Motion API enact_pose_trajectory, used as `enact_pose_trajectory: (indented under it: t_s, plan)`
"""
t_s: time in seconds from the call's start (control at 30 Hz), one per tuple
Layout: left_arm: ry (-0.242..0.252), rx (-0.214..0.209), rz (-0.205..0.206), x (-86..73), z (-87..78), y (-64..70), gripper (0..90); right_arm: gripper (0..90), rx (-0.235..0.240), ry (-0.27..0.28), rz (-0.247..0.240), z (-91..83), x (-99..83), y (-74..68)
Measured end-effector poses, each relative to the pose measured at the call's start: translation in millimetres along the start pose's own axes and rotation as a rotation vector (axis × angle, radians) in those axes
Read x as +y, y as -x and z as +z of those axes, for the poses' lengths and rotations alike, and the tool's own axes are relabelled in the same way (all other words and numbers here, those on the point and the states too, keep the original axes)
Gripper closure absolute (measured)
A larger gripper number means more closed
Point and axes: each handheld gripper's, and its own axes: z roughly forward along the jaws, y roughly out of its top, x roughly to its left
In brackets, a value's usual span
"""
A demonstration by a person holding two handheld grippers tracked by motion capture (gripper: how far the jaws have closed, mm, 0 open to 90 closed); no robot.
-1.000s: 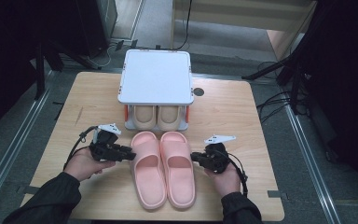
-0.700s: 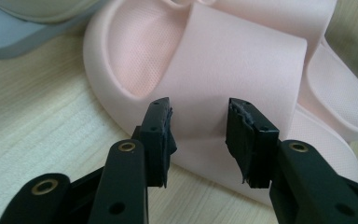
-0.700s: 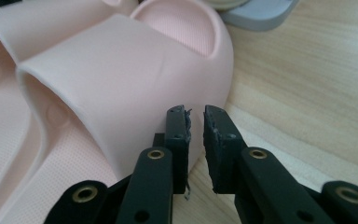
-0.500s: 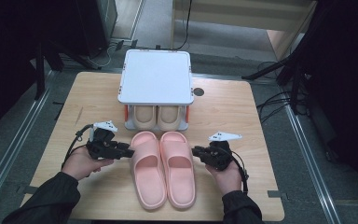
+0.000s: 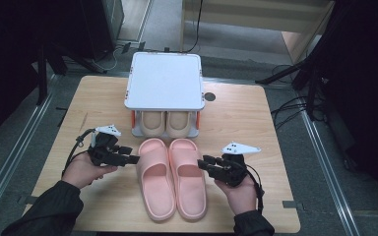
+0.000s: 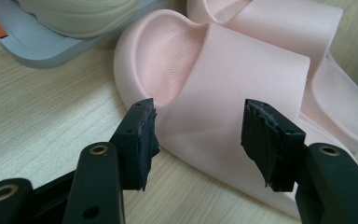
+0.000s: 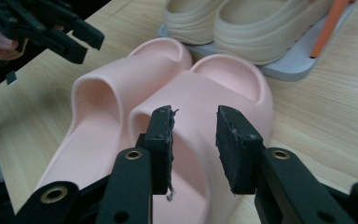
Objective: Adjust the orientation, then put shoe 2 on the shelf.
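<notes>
Pink slippers [image 5: 171,177] side by side on the table [image 5: 256,123], just in front of the shoe rack [image 5: 165,83]. Left gripper [image 5: 134,160] beside the left slipper [image 6: 223,116], jaws spread. Right gripper [image 5: 203,164] by the right slipper [image 7: 205,154], jaws apart, perhaps touching its strap.

Two slippers [image 5: 172,177] lie side by side near the table's [image 5: 103,103] front edge, toes toward the back. Behind them, toward the back edge, stands a shoe rack [image 5: 165,91] with another pair of slippers [image 5: 166,122] on its lower shelf. The left gripper [image 5: 128,158] sits just left of the front pair, the right gripper [image 5: 205,163] just right.
</notes>
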Motion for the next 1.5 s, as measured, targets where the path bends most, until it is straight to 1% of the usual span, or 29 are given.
enact_pose_trajectory:
  t_s: [0.03,0.1,0.17,0.27,0.33,0.37,0.47,0.53,0.67,0.73,0.77,0.93,1.1,1.2,1.27,1.33,1.43,1.5]
  plan:
    - [0.000,-0.001,-0.001,-0.1,-0.1,-0.2,43.9,66.9,-0.001,0.001,-0.005,0.3,-0.5,-2.4]
    - [-0.002,-0.002,-0.001,0.0,-0.2,-0.5,43.8,66.2,-0.013,0.006,-0.044,1.4,-1.6,-11.1]
    - [0.000,-0.002,0.000,0.1,-1.1,-0.4,43.9,65.5,-0.010,0.008,-0.066,2.2,-2.7,-17.2]
    - [0.001,0.001,0.000,0.1,-2.1,-1.5,43.9,65.6,0.009,0.001,-0.063,3.7,-4.8,-23.9]
    - [0.003,0.000,0.001,-0.1,-3.7,-2.0,43.9,65.5,0.020,0.000,-0.070,5.8,-7.0,-28.7]
    - [0.009,0.002,-0.004,-0.3,-4.8,-1.6,43.9,65.5,0.022,-0.006,-0.067,6.8,-7.6,-30.6]
    - [0.012,0.002,0.005,-0.7,-7.4,-0.8,43.8,65.5,0.036,-0.019,-0.060,13.6,-11.5,-36.4]
    - [0.013,0.002,0.006,-0.8,-7.5,0.3,43.8,65.1,0.038,-0.025,-0.059,18.1,-14.4,-38.9]
    - [0.004,0.004,0.017,-0.2,-6.6,1.2,43.7,62.3,0.039,-0.038,-0.039,27.4,-19.6,-44.4]
    - [0.001,0.003,0.018,-0.5,-6.3,1.2,43.7,61.9,0.004,-0.050,-0.050,31.9,-20.0,-48.6]
    - [0.000,0.005,0.019,-0.8,-6.2,0.9,43.6,61.3,-0.003,-0.050,-0.042,35.4,-19.7,-50.8]
    - [0.006,0.010,0.009,-1.7,-7.6,-0.5,43.3,58.5,-0.021,-0.060,-0.016,46.8,-20.5,-56.3]
    - [0.006,0.012,0.006,-1.5,-7.4,-1.2,43.1,52.3,-0.028,-0.058,-0.010,56.2,-21.0,-58.8]
    - [0.006,0.014,0.006,-1.5,-7.3,-1.1,43.1,50.2,-0.042,-0.054,0.013,62.8,-22.1,-59.1]
    - [0.005,0.014,0.004,-1.6,-7.0,-1.4,43.1,48.0,-0.054,-0.049,0.025,67.5,-22.3,-59.4]
    - [0.003,0.015,0.005,-1.6,-6.8,-2.0,43.0,46.0,-0.072,-0.048,0.024,71.8,-21.5,-60.4]
    - [0.016,0.018,0.002,-1.2,-7.0,-3.4,43.0,44.2,-0.091,-0.037,0.032,79.8,-18.9,-63.0]
    - [0.016,0.017,0.000,-1.1,-6.8,-4.6,43.0,42.9,-0.115,-0.039,0.034,86.5,-17.4,-65.4]
